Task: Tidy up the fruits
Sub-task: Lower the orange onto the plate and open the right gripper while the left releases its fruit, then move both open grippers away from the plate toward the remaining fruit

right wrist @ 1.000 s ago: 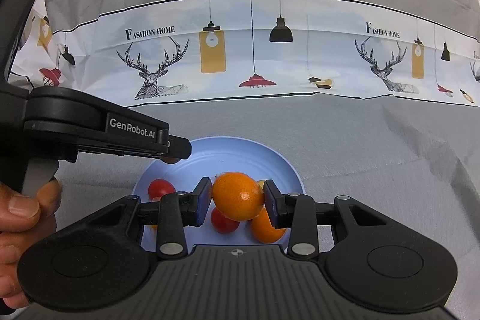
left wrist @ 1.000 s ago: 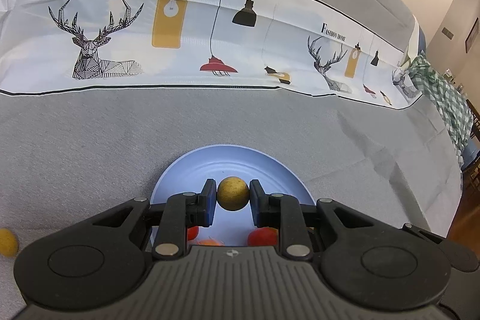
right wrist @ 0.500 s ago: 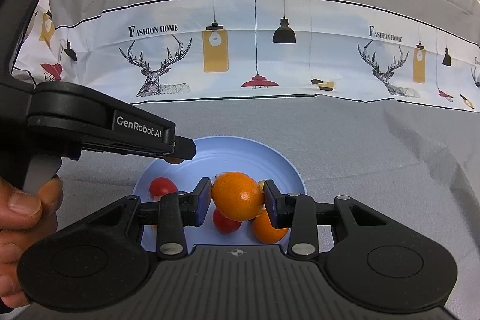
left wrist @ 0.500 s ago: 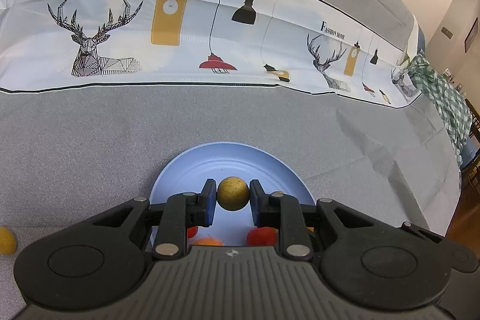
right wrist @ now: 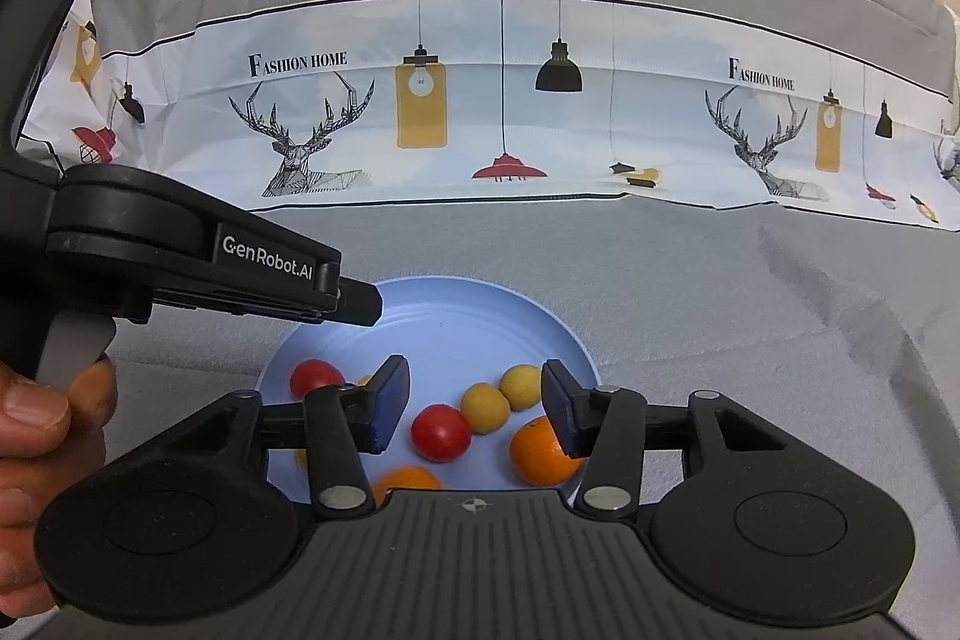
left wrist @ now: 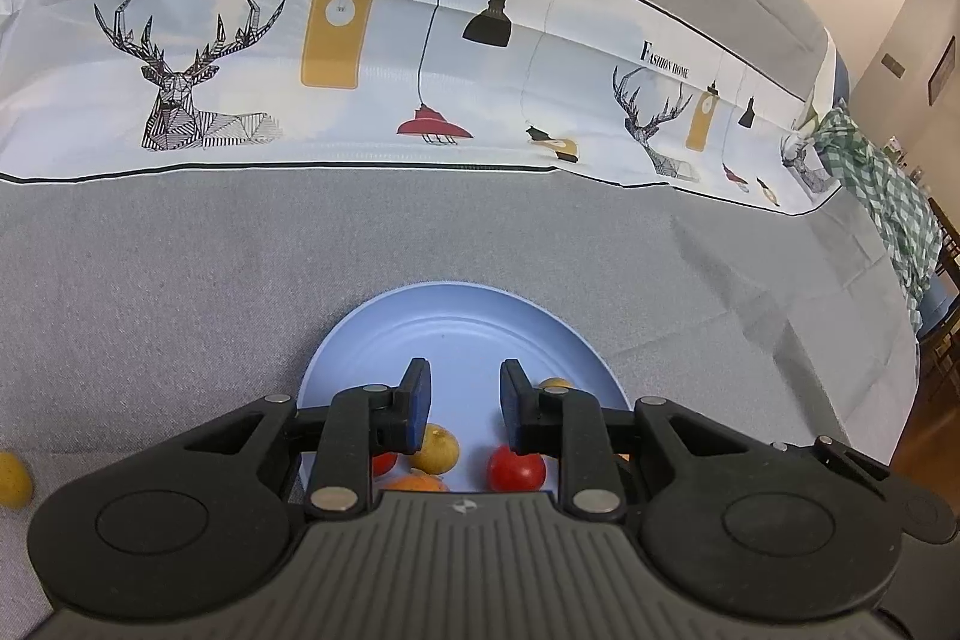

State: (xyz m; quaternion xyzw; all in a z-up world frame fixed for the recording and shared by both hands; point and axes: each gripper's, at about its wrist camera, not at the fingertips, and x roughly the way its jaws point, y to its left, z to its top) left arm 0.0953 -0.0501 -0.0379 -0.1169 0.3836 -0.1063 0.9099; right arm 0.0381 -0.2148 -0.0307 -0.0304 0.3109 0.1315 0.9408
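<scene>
On the blue plate (right wrist: 558,334) lie two oranges (right wrist: 543,451), two red tomatoes (right wrist: 440,432) and two small yellow fruits (right wrist: 484,407), loosely clustered toward its near side. The right gripper (right wrist: 474,412) hangs above them, its jaws opening with nothing between them. The left gripper (left wrist: 461,403) also hovers over the plate, spread and empty; a hand (right wrist: 36,436) holds its handle. One more yellow fruit (left wrist: 13,478) sits apart on the grey cloth (left wrist: 180,268).
</scene>
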